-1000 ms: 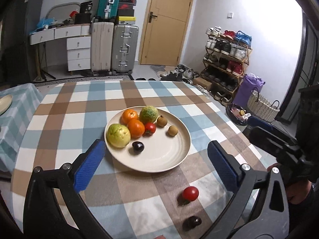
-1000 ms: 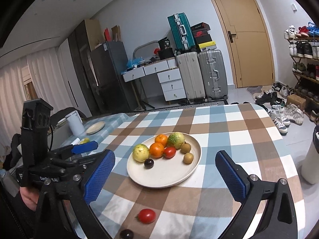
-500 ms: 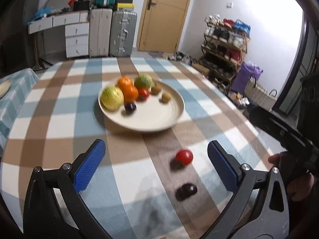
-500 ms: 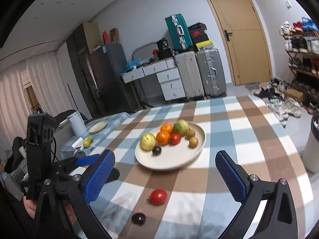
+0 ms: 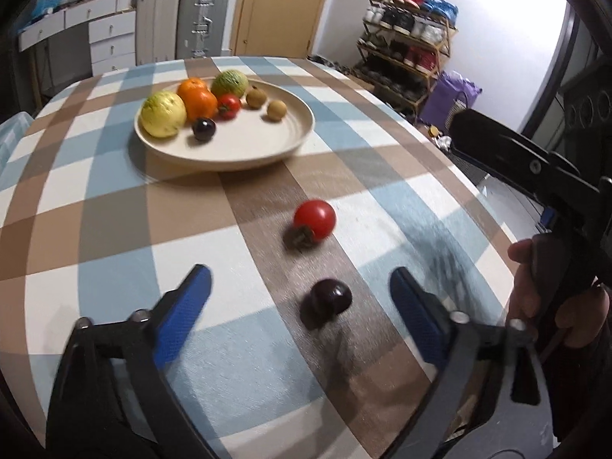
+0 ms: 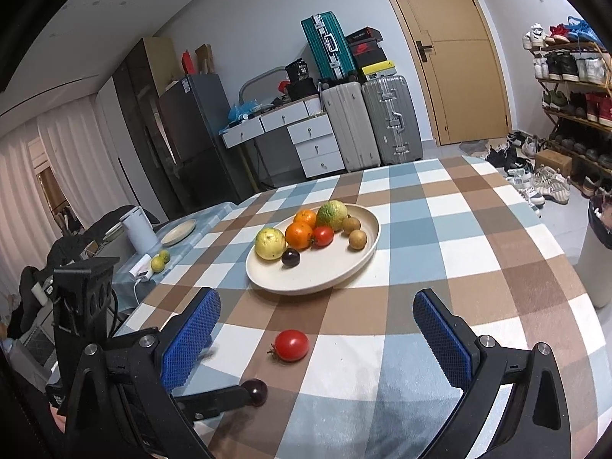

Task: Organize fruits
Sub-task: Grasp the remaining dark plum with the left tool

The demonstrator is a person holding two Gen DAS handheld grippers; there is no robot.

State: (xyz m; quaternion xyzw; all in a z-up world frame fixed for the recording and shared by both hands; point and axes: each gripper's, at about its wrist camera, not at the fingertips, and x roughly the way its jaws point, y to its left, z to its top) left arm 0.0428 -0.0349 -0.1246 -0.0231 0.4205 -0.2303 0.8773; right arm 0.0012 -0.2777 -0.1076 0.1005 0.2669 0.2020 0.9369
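Note:
A cream plate [image 5: 244, 145] [image 6: 344, 271] on the checked tablecloth holds a yellow-green guava [image 5: 163, 113], oranges [image 5: 197, 99], a green fruit, a small tomato, a dark plum and two brown longans. A loose red tomato [image 5: 314, 218] [image 6: 292, 345] and a dark plum [image 5: 329, 298] [image 6: 255, 391] lie on the cloth in front of the plate. My left gripper [image 5: 300, 300] is open and low, its blue pads either side of the dark plum, not touching it. My right gripper [image 6: 317, 332] is open above the cloth, the red tomato between its fingers' line.
The round table's edge [image 5: 478, 191] drops off at the right toward a shoe rack [image 5: 405, 38]. A side table at the left holds a white kettle [image 6: 138, 229], a small plate and two limes [image 6: 158, 262]. Suitcases and a drawer unit stand behind.
My left gripper has dropped and come forward from over the plate to the loose fruits, now framing the dark plum. My right gripper has lowered slightly toward the tomato.

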